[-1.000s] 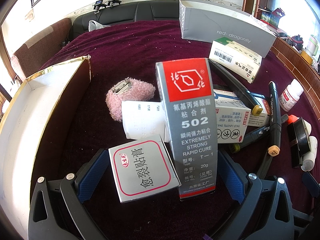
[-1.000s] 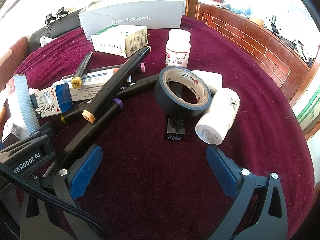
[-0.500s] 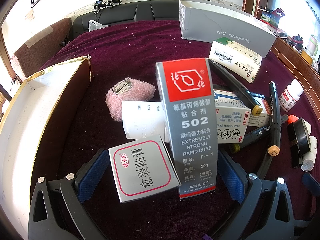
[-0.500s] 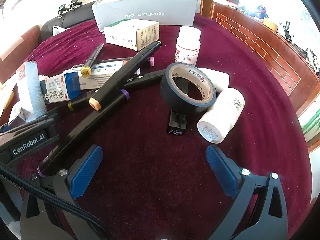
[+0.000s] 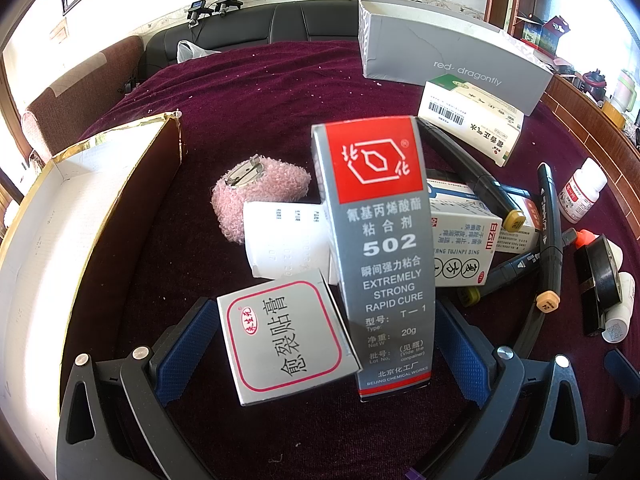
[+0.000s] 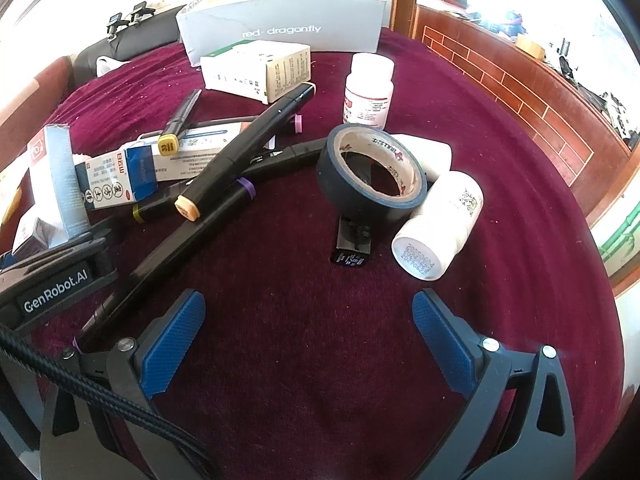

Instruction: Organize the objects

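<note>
The left hand-held gripper (image 5: 320, 352) is wide open, with nothing in its grip. Between its blue pads (image 5: 182, 350) sit two small boxes on the dark red cloth-covered desk (image 5: 248, 92). One is a tall grey and red cardboard glue box marked 502 (image 5: 380, 248), standing upright. The other is a small square grey box with a red outline (image 5: 286, 340), tipped against the tall box and touching it. I think both are light and stiff, but thin card can crush, so a soft squeeze is best. The tall box looks easy to knock over; its narrow sides, low down, look like the best place to hold it. The leaning box may slide down when the tall one is lifted.

The right hand-held gripper (image 6: 306, 344) is wide open too and holds nothing. Bare cloth lies between its pads. Ahead of it is a black roll of tape (image 6: 370, 172), propped up at a tilt on a small black thing and touching a white plastic bottle lying on its side (image 6: 440, 226). The bottle is smooth and round, so it could roll.

Only the left view shows the big open white box with gold edges (image 5: 52, 240) on the left, likely a place to put things, and a fuzzy pink pad with a metal pin (image 5: 260, 196). Only the right view shows the hole through the tape and the black marker pens (image 6: 244, 152) up close.
</note>
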`<state>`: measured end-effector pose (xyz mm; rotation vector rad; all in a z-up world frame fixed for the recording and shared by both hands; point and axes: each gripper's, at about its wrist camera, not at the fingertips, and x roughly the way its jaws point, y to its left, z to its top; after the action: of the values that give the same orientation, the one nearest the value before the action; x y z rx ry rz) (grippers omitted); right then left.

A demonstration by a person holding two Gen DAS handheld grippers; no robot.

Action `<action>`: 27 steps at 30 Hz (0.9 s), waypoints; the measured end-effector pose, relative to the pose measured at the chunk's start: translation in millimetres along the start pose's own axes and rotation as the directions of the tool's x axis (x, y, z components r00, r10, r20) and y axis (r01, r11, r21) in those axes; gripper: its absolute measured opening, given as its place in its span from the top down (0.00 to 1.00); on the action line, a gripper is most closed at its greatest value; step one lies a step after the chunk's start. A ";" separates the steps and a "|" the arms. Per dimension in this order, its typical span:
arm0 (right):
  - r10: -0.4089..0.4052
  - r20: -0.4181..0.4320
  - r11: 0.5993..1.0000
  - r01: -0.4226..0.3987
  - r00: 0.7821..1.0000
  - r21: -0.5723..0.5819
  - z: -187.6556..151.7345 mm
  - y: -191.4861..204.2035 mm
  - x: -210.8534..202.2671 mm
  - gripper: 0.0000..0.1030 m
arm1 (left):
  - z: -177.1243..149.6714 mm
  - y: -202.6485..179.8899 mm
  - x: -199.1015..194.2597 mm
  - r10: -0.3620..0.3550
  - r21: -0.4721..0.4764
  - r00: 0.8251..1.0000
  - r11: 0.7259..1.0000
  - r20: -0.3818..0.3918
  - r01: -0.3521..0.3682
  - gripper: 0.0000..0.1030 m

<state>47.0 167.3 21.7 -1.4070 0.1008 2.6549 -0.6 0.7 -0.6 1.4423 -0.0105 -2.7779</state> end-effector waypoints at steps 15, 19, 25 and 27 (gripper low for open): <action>-0.035 -0.001 0.999 0.035 0.999 0.027 3.3 3.9 2.0 0.00 | 0.0 -0.3 -0.1 0.000 0.000 1.000 1.000 0.000 0.000 0.01; -0.027 0.000 0.999 0.027 1.000 0.030 2.5 2.6 2.0 0.00 | 0.1 -0.1 0.0 0.001 0.000 1.000 1.000 0.000 -0.001 0.01; -0.005 0.000 1.000 0.005 1.000 0.022 0.7 0.2 0.3 0.00 | 0.0 -0.2 -0.2 0.001 -0.001 1.000 1.000 0.000 -0.001 0.01; 0.012 0.000 1.000 -0.012 1.000 0.006 -0.2 -1.0 -0.7 0.00 | 0.1 -0.1 0.1 0.001 -0.001 1.000 1.000 0.000 -0.001 0.01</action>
<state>47.7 168.2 22.2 -1.4093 0.1172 2.6622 -0.7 0.7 -0.6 1.4417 -0.0099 -2.7771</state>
